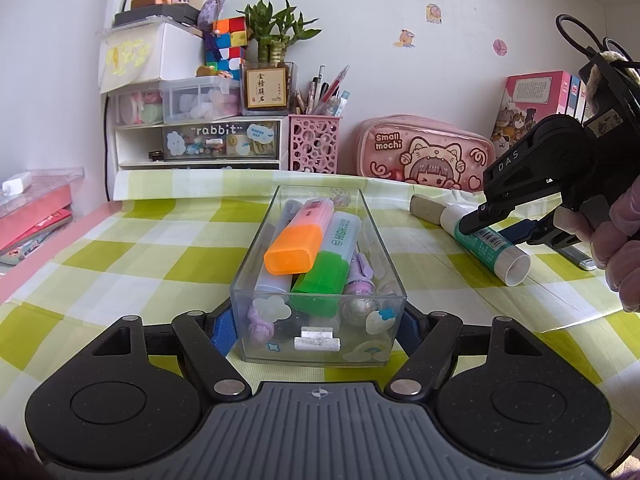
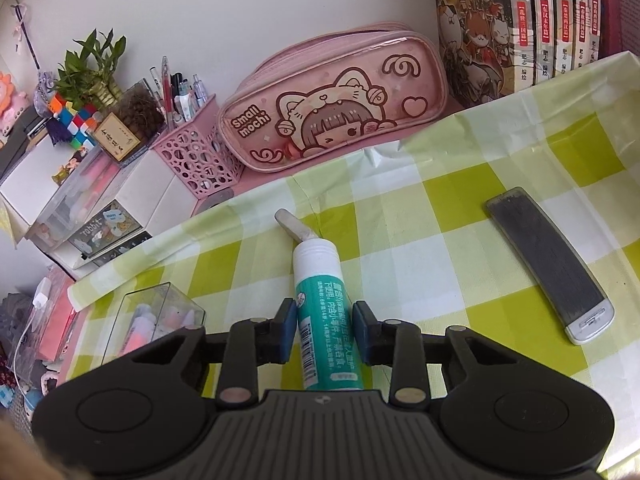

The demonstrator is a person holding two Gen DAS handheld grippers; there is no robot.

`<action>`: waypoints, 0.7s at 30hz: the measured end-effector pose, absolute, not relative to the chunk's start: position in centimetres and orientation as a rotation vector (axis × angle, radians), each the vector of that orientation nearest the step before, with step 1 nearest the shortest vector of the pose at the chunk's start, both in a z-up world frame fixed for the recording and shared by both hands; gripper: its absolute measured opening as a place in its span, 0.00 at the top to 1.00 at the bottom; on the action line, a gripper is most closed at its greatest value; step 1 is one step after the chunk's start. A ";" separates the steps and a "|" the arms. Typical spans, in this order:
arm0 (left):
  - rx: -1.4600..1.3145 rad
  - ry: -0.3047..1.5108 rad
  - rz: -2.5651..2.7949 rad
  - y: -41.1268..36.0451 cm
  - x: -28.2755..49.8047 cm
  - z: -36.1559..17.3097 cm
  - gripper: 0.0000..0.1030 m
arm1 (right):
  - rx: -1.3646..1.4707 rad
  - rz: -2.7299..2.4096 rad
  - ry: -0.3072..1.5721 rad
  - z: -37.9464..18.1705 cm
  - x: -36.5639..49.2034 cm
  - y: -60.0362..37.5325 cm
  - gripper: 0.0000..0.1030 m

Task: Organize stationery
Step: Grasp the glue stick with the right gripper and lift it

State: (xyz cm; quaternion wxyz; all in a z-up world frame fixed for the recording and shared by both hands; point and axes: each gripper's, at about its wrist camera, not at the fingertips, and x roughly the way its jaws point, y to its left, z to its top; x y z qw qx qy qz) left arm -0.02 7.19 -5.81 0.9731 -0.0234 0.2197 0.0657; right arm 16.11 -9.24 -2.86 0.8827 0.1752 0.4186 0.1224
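Observation:
A clear plastic box point(image 1: 256, 240) sits on the green checked cloth, holding an orange highlighter point(image 1: 298, 238), a green highlighter point(image 1: 328, 268) and small trinkets. My left gripper point(image 1: 318, 330) is shut on the box's near end, its blue pads against both side walls. A teal-and-white glue stick point(image 2: 322, 320) lies on the cloth; it also shows in the left wrist view point(image 1: 486, 242). My right gripper point(image 2: 325, 328) straddles the glue stick with its blue pads a little apart from the tube on each side, open. The box shows at lower left in the right wrist view point(image 2: 160, 312).
A grey eraser point(image 2: 294, 228) lies just past the glue stick's cap. A flat dark case of pencil leads point(image 2: 548, 272) lies to the right. A pink pencil case point(image 2: 336, 116), pink pen holder point(image 2: 196, 156), drawer unit point(image 1: 200, 144) and books point(image 2: 516, 24) line the back wall.

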 end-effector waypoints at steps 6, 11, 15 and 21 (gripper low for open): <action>-0.047 0.443 0.133 7.2 0.0 -5.8 0.29 | 0.403 0.239 0.882 -2.8 15.5 -9.4 0.54; -0.047 0.443 0.132 7.2 0.0 -5.8 0.29 | 0.501 0.254 0.900 -3.1 14.7 -10.3 0.54; -0.047 0.443 0.132 7.2 0.0 -5.8 0.29 | 0.572 0.266 0.906 -3.1 13.8 -11.0 0.54; -0.046 0.443 0.132 7.2 0.0 -5.8 0.29 | 0.616 0.293 0.894 -2.4 12.9 -10.9 0.54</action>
